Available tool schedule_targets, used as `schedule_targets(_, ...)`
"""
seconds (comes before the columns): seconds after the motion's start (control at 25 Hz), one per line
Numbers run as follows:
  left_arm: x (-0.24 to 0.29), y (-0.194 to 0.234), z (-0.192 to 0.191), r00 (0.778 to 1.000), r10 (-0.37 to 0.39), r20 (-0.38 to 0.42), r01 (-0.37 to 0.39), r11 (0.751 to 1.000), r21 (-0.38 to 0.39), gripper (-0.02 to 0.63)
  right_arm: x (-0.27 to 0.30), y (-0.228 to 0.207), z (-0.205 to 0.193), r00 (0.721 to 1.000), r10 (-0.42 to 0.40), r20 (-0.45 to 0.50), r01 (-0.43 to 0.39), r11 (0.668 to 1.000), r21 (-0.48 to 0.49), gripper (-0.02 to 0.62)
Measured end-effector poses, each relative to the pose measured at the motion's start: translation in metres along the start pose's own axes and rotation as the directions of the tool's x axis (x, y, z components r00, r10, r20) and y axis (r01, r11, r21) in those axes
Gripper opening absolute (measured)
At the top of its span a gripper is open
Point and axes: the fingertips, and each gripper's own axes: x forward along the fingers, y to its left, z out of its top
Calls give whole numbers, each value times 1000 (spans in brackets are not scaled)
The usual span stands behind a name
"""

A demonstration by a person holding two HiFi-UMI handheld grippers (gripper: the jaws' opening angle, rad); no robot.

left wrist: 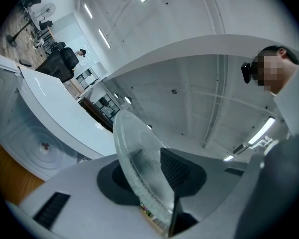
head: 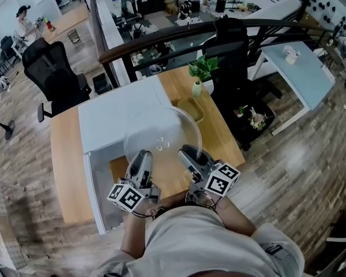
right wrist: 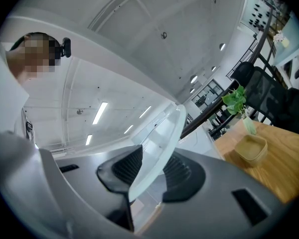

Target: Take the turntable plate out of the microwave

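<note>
The clear glass turntable plate [head: 161, 136] hangs level above the white microwave [head: 112, 117], held by its near rim on both sides. My left gripper [head: 143, 156] is shut on the plate's left near edge, and in the left gripper view the plate [left wrist: 139, 168] stands edge-on between the ribbed pads. My right gripper [head: 187, 153] is shut on the right near edge; in the right gripper view the plate [right wrist: 159, 151] runs between its dark pads. The microwave door [head: 95, 198] stands open below the grippers.
The microwave sits on a wooden table [head: 66, 172]. Behind the plate are a small beige tray [head: 191, 109] and a potted plant in a vase [head: 199, 77]. Black office chairs [head: 55, 74] stand beyond the table, and a dark railing [head: 179, 33] crosses behind.
</note>
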Motion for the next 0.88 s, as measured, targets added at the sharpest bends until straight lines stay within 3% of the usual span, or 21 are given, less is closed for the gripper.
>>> schedule_targets(0.88, -9, -6, -12, 1000, 0, -5, -1, 1000, -7, 130, -14, 3, -6, 1000, -2, -4, 2, 1000, -20, 124)
